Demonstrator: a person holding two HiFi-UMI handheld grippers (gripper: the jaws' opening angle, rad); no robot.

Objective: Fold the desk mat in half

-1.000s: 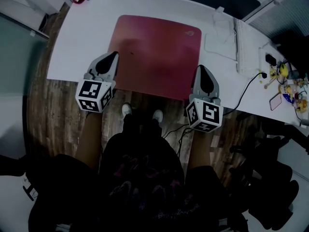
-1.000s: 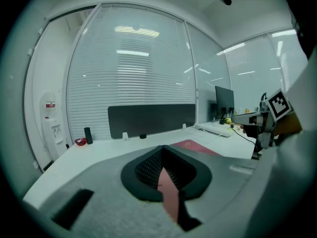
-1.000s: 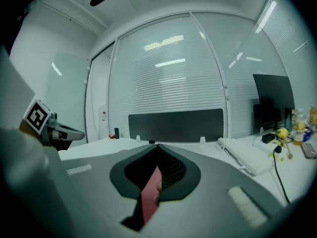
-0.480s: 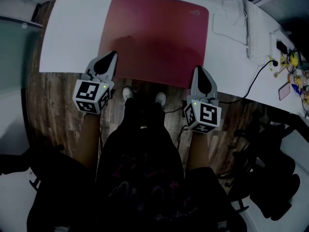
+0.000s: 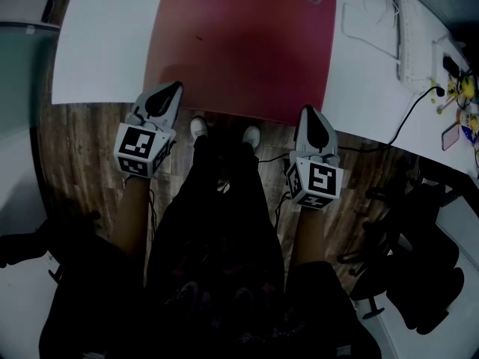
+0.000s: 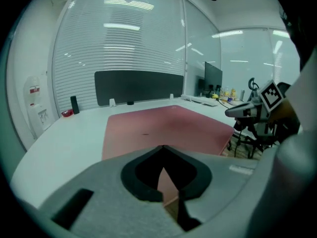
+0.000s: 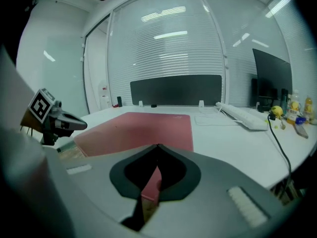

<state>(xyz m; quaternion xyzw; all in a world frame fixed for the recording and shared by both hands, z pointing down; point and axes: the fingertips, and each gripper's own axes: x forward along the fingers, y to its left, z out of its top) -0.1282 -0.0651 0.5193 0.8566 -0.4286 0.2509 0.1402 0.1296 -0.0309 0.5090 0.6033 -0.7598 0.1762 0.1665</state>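
The dark red desk mat (image 5: 239,43) lies flat and unfolded on the white desk (image 5: 105,58). My left gripper (image 5: 177,87) is shut and empty, its tip at the mat's near edge close to the left corner. My right gripper (image 5: 305,111) is also shut and empty, its tip at the near edge close to the right corner. In the left gripper view the closed jaw tips (image 6: 163,148) point over the mat (image 6: 168,125), with the right gripper (image 6: 250,110) off to the side. The right gripper view shows closed tips (image 7: 157,146) before the mat (image 7: 141,128).
A white keyboard (image 5: 408,36) and a black cable (image 5: 408,122) lie on the desk right of the mat. A dark divider panel (image 6: 138,86) runs along the desk's far side, with a monitor (image 6: 213,78) beyond. A black office chair (image 5: 426,260) stands on the wooden floor at right.
Both grippers have drawn back from over the desk to the mat's near edge, and the desk has slid up in the head view. The jaws stayed shut.
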